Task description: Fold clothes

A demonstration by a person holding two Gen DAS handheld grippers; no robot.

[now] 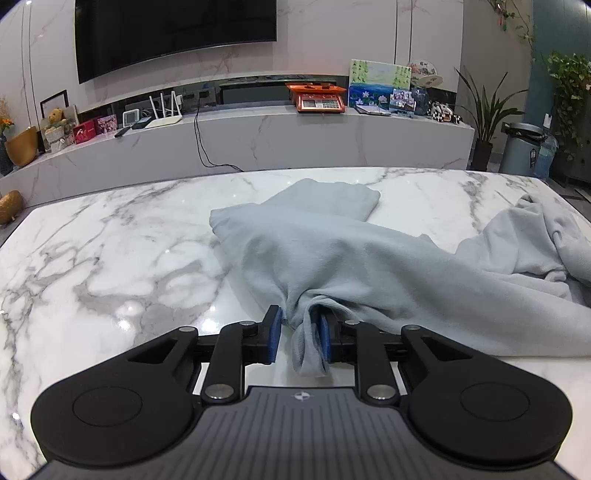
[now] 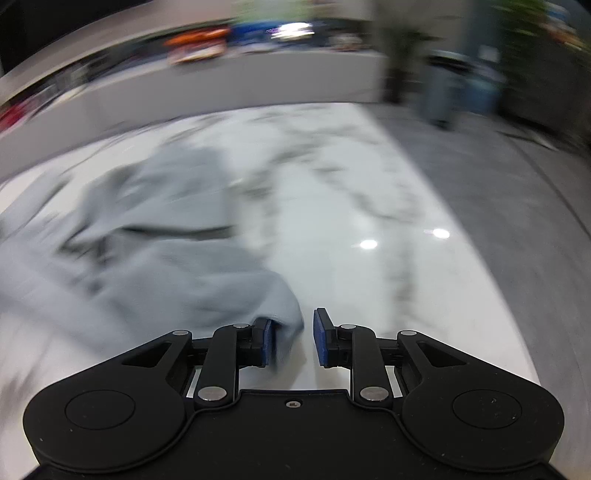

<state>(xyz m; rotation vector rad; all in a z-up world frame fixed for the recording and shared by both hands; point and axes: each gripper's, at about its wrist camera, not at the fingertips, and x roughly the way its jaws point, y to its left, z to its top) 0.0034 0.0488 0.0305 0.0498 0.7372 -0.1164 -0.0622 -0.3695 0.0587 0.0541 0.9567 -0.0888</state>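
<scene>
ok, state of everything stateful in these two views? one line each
left hand-held gripper: a bunched fold of cloth sits between the pads, a gap shows beside it; clamped or not, cannot tell
right hand-held gripper: open, cloth edge between the pads, not pinched
grey garment: crumpled, partly spread on the table, not folded
marble table: carries the garment
TV: screen dark
right wrist view: motion-blurred

One grey garment (image 1: pixel 332 258) is lying on one marble table (image 1: pixel 110 258) ahead of the left claw (image 1: pixel 298 336). Beyond it, one TV (image 1: pixel 173 33), one orange scale (image 1: pixel 319 99), two potted plants (image 1: pixel 484 118) and one bin (image 1: pixel 521 147) are showing.
</scene>
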